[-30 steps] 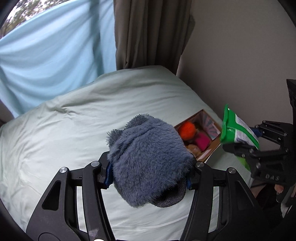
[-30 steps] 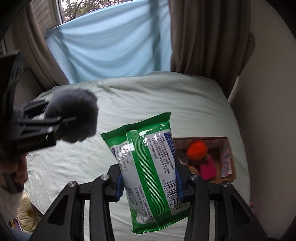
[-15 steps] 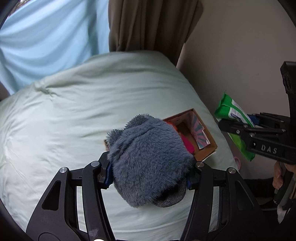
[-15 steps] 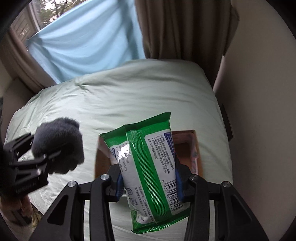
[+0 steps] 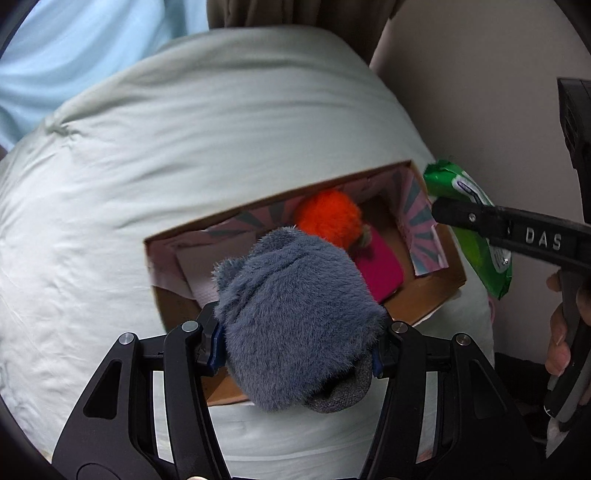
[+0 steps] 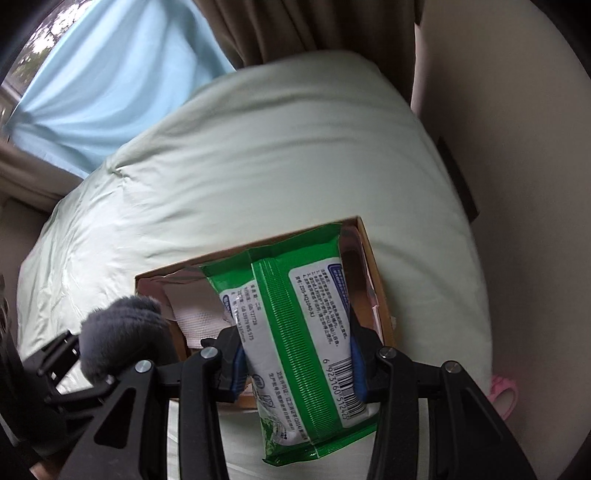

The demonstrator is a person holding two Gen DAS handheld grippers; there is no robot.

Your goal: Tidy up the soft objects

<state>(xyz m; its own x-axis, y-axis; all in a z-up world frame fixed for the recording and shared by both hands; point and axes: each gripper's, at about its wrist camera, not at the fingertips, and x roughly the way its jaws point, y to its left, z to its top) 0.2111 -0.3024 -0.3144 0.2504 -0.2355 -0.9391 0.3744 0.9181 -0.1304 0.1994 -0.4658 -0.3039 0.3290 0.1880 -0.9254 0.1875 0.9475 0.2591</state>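
My left gripper point(image 5: 297, 343) is shut on a fuzzy grey-blue sock point(image 5: 295, 325) and holds it over the near part of an open cardboard box point(image 5: 439, 291) on the bed. Inside the box lie an orange fluffy ball point(image 5: 328, 218) and a pink soft item point(image 5: 380, 269). My right gripper point(image 6: 297, 358) is shut on a green pack of wet wipes point(image 6: 295, 314), held above the box point(image 6: 373, 269). That pack point(image 5: 469, 229) shows at the box's right end in the left wrist view. The sock point(image 6: 118, 336) shows at lower left in the right wrist view.
The box sits on a pale green bedsheet point(image 5: 184, 147) near the bed's right edge, beside a beige wall point(image 5: 480, 92). Brown curtain point(image 6: 295, 29) and light blue curtain point(image 6: 122, 85) hang behind the bed. A pink slipper point(image 6: 502, 395) lies by the wall.
Both grippers have moved forward and down toward the box, which now looks larger and closer. The sock and the wipes pack now hang over the box. Both grips are unchanged.
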